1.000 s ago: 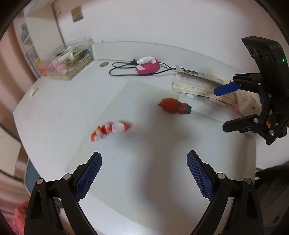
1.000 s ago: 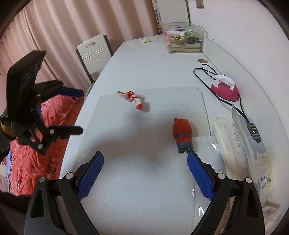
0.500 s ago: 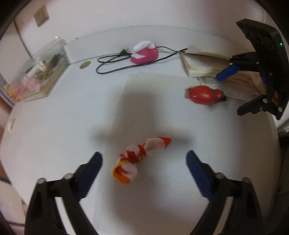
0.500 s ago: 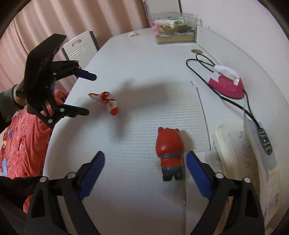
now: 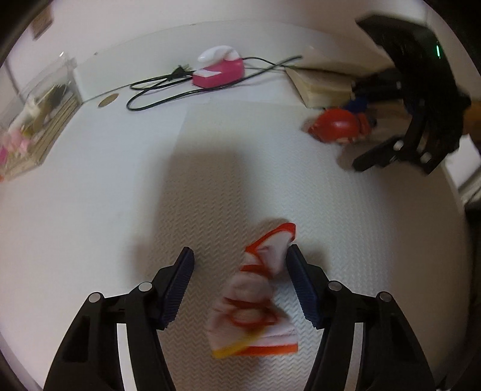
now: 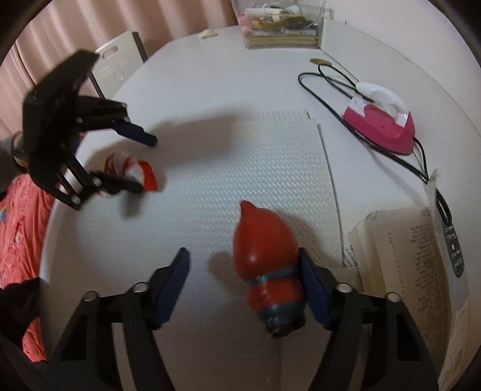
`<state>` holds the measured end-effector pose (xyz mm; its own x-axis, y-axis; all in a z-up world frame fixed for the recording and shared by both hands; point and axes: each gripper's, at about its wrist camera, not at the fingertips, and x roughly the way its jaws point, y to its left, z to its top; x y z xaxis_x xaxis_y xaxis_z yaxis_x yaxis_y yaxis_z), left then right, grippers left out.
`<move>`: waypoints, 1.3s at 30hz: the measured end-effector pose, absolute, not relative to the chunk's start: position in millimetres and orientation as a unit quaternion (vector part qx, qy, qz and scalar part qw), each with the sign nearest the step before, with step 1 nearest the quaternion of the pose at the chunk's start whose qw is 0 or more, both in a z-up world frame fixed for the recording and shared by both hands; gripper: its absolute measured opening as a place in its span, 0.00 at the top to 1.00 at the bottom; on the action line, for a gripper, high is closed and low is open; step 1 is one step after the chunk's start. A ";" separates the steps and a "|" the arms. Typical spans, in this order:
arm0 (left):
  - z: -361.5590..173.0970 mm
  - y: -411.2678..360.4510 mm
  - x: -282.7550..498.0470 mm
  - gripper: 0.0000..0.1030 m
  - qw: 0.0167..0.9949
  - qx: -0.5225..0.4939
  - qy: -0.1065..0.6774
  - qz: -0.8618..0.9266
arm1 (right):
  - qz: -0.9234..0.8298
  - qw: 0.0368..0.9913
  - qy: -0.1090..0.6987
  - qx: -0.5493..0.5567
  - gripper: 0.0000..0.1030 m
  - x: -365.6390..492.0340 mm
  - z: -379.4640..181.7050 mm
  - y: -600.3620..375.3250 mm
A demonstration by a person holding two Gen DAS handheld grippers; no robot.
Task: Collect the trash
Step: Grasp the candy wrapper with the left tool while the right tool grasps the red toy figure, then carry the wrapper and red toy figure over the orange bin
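A crumpled red, white and orange wrapper lies on the white textured mat. My left gripper straddles it with its jaws closing; the right pad touches the wrapper and the left pad stands clear. A red toy figure with blue bands lies on the mat between the fingers of my right gripper. Those jaws are closing too, with the right pad against the toy and the left pad apart. Each view shows the other side: the right gripper around the toy, the left gripper over the wrapper.
A pink and white corded device with its black cord sits at the back right. An open book lies right of the mat. A clear box of items stands far back. A white chair and red fabric are off the left edge.
Both grippers have come down towards the mat, the left over the wrapper and the right over the toy. Both pairs of jaws have narrowed around them.
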<state>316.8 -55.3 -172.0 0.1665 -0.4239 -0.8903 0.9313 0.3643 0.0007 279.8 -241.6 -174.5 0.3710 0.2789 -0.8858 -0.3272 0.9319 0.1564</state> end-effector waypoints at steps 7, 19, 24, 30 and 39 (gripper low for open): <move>-166.5 -44.3 305.9 0.72 0.717 0.272 0.447 -0.460 | 0.185 0.831 0.523 -0.034 0.62 281.3 -173.6 -247.6; -132.9 -29.0 220.4 0.74 0.740 0.215 0.468 -0.433 | 0.276 0.819 0.503 -0.019 0.62 222.9 -131.0 -220.5; -112.6 -26.3 171.0 0.74 0.756 0.205 0.464 -0.413 | 0.305 0.818 0.488 -0.032 0.62 182.7 -107.4 -215.3; -87.3 -22.7 114.0 0.74 0.782 0.195 0.454 -0.381 | 0.342 0.813 0.469 -0.044 0.62 142.7 -81.2 -208.0; -56.9 5.2 46.8 0.74 0.825 0.157 0.446 -0.309 | 0.419 0.788 0.443 -0.079 0.62 108.3 -48.0 -171.2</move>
